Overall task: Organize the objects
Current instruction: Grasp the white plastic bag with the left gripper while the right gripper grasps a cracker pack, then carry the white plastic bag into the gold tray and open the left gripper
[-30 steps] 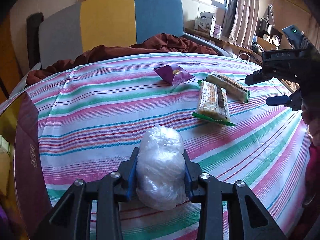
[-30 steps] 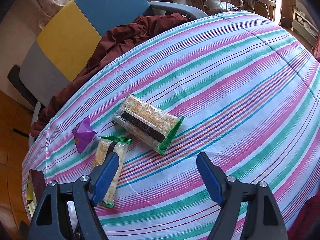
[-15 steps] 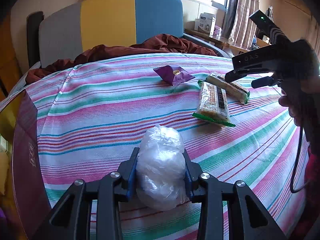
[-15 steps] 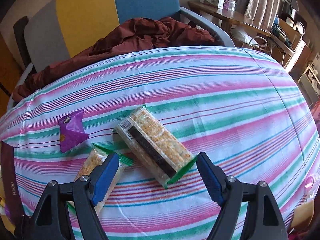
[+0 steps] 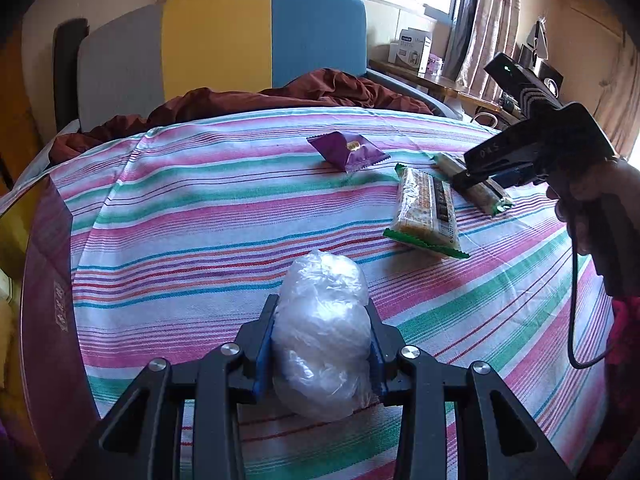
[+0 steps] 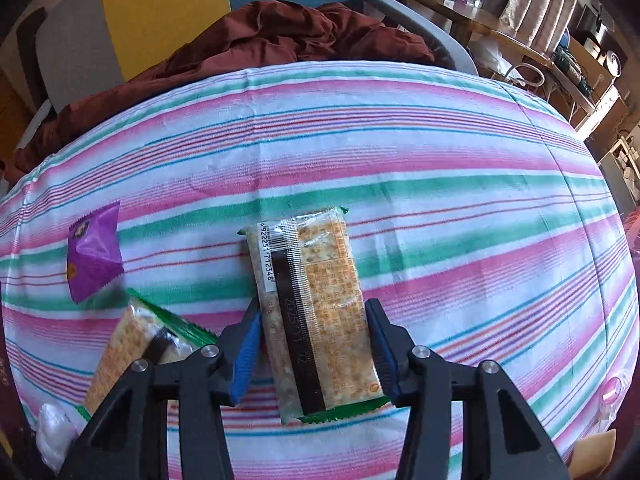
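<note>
While my left gripper [image 5: 322, 354] is clenching a crumpled ball of clear plastic [image 5: 322, 336] between its blue pads [image 5: 264, 354], I am closing my right gripper [image 6: 314, 344] around a cracker packet [image 6: 316, 312]. The packet is lying flat on the striped tablecloth [image 6: 440, 160], lengthwise between the two jaws, with its barcode end pointing away from the gripper and its green sealed end nearest to me. The left pad seems to be touching the packet's edge, and the right pad is sitting right at the other edge; I cannot tell whether they are pressing on it.

To the left of the right gripper, a second cracker packet [image 6: 128, 344] is lying at an angle, partly hidden behind the gripper's left arm. Further left and a little ahead, a small purple sachet [image 6: 94, 256] is resting on the cloth.

From the left gripper, the plastic ball is filling the gap between the jaws, just above the cloth. Ahead and to the right, the person's hand [image 5: 592, 216] is holding the right gripper, tilted steeply down over the far packet. The nearer packet is lying between the two grippers. Beyond the table edge, a dark red cloth [image 5: 280, 96] is heaped on a grey, yellow and blue chair [image 5: 216, 40].
</note>
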Action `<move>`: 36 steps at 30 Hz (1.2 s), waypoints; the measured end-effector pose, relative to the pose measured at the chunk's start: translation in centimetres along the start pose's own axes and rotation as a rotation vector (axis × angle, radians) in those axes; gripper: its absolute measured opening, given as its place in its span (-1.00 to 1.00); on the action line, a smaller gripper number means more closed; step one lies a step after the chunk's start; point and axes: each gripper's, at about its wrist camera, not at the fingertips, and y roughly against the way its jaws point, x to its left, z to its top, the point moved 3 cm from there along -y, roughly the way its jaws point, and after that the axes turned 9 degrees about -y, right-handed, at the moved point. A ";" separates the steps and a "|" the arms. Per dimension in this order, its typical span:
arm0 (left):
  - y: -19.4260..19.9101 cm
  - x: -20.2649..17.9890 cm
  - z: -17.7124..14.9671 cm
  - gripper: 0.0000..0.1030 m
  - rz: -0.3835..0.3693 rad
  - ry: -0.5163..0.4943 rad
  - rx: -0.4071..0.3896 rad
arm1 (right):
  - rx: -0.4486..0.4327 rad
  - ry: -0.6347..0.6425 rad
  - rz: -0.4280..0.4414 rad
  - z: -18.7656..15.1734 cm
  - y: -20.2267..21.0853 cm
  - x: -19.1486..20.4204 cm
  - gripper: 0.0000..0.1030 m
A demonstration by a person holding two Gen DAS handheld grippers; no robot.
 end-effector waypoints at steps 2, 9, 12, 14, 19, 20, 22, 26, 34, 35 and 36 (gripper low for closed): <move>0.0 0.0 0.0 -0.24 0.001 -0.001 0.000 | 0.035 0.003 -0.009 -1.4 0.5 -0.5 -0.03; 0.0 0.1 0.0 -0.24 0.001 -0.001 -0.001 | 0.110 -0.003 -0.006 -8.1 3.1 -1.3 -0.03; 0.0 0.1 0.0 -0.24 0.001 -0.001 -0.001 | 0.095 0.008 0.008 -10.2 3.9 -0.6 -0.03; 0.0 0.1 0.0 -0.24 0.003 -0.003 -0.001 | 0.077 0.051 -0.016 -10.8 4.0 0.2 -0.03; 0.2 0.0 0.0 -0.26 0.015 -0.015 -0.001 | 0.058 0.081 0.000 -10.6 3.9 0.4 -0.03; 0.1 -0.1 0.0 -0.26 0.022 -0.021 0.001 | 0.054 0.084 0.005 -10.5 3.9 0.4 -0.03; 0.1 -0.3 0.0 -0.26 0.031 -0.029 0.002 | 0.048 0.096 0.008 -10.2 3.8 0.5 -0.03; 0.2 -0.3 0.0 -0.28 0.040 -0.033 0.005 | 0.035 0.116 0.011 -10.0 3.7 0.4 -0.03; 1.0 -0.6 -0.4 -0.30 0.059 -0.031 0.015 | 0.026 0.133 0.025 -10.2 3.8 0.2 -0.03; 1.2 -0.8 -0.5 -0.30 0.051 -0.024 0.020 | 0.026 0.133 0.030 -10.3 3.8 0.3 -0.03; 1.6 -1.0 -0.5 -0.30 0.035 -0.014 0.019 | 0.025 0.133 0.036 -10.4 3.8 0.3 -0.03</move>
